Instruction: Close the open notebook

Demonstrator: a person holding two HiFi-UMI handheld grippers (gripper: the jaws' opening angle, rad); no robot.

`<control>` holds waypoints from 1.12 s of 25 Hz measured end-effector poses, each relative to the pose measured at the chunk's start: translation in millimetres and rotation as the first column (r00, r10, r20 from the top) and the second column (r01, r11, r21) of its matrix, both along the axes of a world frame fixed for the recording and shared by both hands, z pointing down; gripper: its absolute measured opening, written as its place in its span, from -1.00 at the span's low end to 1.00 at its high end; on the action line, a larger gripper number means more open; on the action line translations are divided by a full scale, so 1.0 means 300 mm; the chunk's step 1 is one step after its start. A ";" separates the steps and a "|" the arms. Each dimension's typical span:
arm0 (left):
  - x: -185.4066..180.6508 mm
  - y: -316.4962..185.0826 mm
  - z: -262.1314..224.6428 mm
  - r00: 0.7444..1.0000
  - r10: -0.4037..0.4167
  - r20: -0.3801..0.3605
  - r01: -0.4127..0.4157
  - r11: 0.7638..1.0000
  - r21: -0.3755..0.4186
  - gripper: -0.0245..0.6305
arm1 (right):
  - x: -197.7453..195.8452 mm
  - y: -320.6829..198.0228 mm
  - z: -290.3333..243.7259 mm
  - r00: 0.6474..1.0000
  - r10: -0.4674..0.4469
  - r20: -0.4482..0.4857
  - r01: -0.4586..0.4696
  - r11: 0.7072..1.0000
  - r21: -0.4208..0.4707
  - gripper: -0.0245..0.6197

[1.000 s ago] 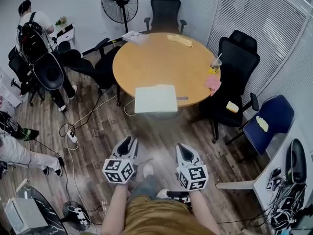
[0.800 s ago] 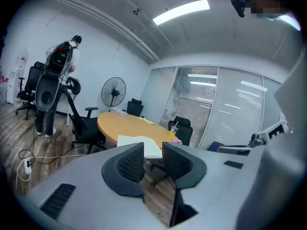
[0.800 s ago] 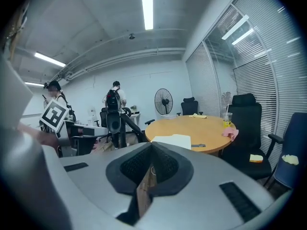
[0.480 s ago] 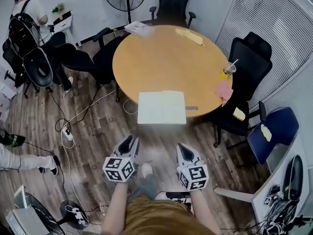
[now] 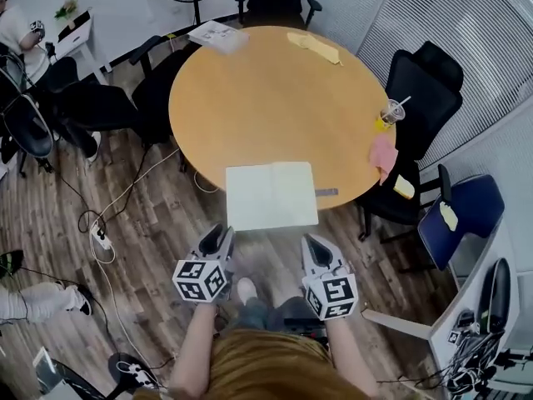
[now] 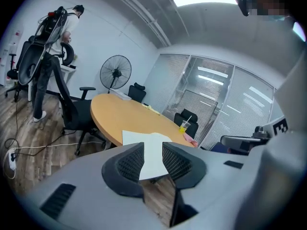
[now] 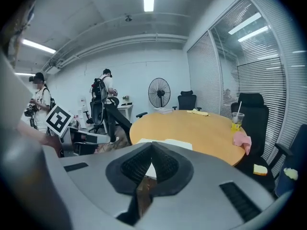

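Both tools hovering over the floor, short of the open notebook

The notebook [image 5: 271, 195] is lying open at the near rim of the round desk [image 5: 266, 98], its pages blank-looking and partly masked in both gripper views. The left tool [image 5: 218, 238] is holding its jaws apart on nothing, while the right tool [image 5: 312, 244] is showing its tips together. A small dark thing [image 5: 326, 192] beside the notebook is staying unreadable.

Person wears a mustard-yellow top [image 5: 266, 365]; forearms bare. Beyond the top: grey-blue trousers, one white shoe [image 5: 246, 290]. Left gripper [image 5: 218, 235] and right gripper [image 5: 313, 242], ahead of the top: pale grey shells, black ribbed pads [image 6: 130, 163]. Each carries a white cube [image 5: 201, 280] with black square markers.
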State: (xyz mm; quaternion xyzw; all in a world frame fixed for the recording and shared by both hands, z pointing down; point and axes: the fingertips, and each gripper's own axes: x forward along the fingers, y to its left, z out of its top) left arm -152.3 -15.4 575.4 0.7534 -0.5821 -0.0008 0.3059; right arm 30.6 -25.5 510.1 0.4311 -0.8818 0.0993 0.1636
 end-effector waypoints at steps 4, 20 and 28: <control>0.005 -0.038 0.032 1.000 0.024 -0.005 -0.025 0.999 -0.026 -0.56 | 0.008 -0.040 0.009 1.000 0.025 0.003 -0.025 1.000 -0.008 -0.89; -0.009 -0.118 0.085 0.998 -0.057 -0.012 0.056 0.996 -0.064 -0.56 | 0.030 -0.123 0.087 0.999 -0.037 -0.012 0.036 0.996 -0.078 -0.89; -0.001 -0.097 0.164 0.995 -0.101 -0.022 0.098 0.988 -0.123 -0.56 | -0.001 -0.102 0.143 0.994 -0.110 -0.018 0.108 0.987 -0.121 -0.89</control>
